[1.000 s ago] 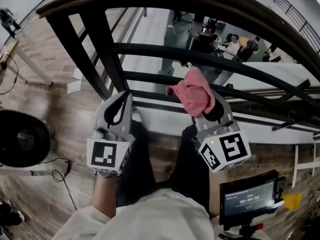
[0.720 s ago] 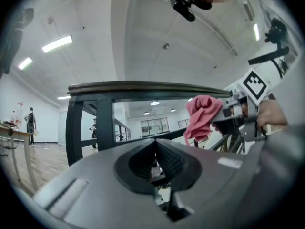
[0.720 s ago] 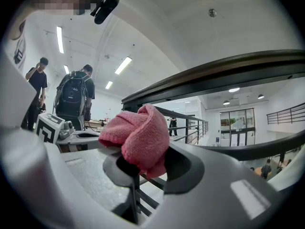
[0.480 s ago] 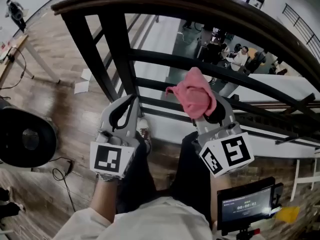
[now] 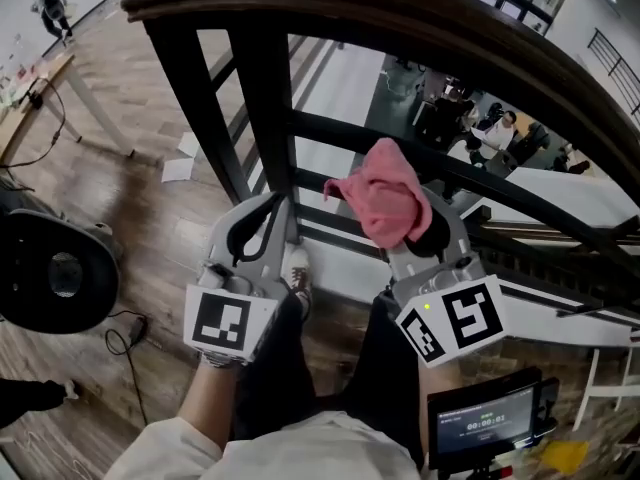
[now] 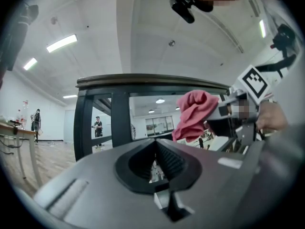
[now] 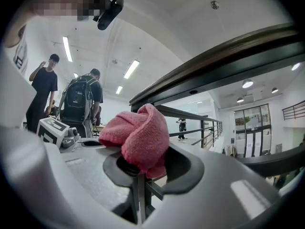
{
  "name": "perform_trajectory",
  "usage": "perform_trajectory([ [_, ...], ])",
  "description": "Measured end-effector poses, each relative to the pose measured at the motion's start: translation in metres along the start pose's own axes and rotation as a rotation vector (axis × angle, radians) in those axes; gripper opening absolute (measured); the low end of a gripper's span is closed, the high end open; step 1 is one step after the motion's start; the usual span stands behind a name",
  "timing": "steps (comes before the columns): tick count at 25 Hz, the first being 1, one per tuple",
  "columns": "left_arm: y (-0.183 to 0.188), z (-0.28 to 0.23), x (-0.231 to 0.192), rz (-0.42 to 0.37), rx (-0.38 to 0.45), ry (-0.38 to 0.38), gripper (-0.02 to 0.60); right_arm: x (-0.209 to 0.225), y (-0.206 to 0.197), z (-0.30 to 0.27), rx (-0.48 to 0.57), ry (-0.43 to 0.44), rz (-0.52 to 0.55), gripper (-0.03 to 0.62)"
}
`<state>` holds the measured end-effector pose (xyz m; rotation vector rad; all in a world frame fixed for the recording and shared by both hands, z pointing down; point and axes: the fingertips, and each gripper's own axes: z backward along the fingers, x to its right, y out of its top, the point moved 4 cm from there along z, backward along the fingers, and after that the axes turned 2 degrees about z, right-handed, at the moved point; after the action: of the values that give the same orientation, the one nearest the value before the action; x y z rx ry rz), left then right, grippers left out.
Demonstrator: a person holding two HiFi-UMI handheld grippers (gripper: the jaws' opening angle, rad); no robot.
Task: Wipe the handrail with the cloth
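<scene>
Post (image 5: 263, 103) shifted right — crossbars (image 5: 335, 130) behind cloth (image 5: 385, 203), handrail (image 5: 330, 3) above.

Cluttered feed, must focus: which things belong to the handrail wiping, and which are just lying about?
Job: pink cloth, held by the right gripper; wooden handrail.
Lying about: floor cable; loose papers; black round object; timer screen.
</scene>
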<state>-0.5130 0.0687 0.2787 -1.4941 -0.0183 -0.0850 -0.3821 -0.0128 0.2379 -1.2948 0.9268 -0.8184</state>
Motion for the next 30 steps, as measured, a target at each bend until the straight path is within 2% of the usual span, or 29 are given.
perform_trajectory([
  [9, 0.012, -0.023, -0.031, -0.022, -0.012, 0.044, 0.008, 0.002, 0.012, -0.047, 0.017, 0.039, 0.012, 0.106],
  [15, 0.027, -0.039, -0.040, -0.030, 0.015, 0.053, 0.008, 0.001, 0.013, -0.068, 0.013, 0.057, -0.001, 0.106],
  [22, 0.020, -0.047, -0.054, 0.006, 0.002, 0.063, 0.008, 0.003, 0.013, -0.093, -0.016, 0.062, 0.040, 0.106],
  [30, 0.015, -0.053, -0.060, 0.046, 0.001, 0.059, 0.008, -0.001, 0.008, -0.117, -0.105, 0.094, 0.097, 0.109],
])
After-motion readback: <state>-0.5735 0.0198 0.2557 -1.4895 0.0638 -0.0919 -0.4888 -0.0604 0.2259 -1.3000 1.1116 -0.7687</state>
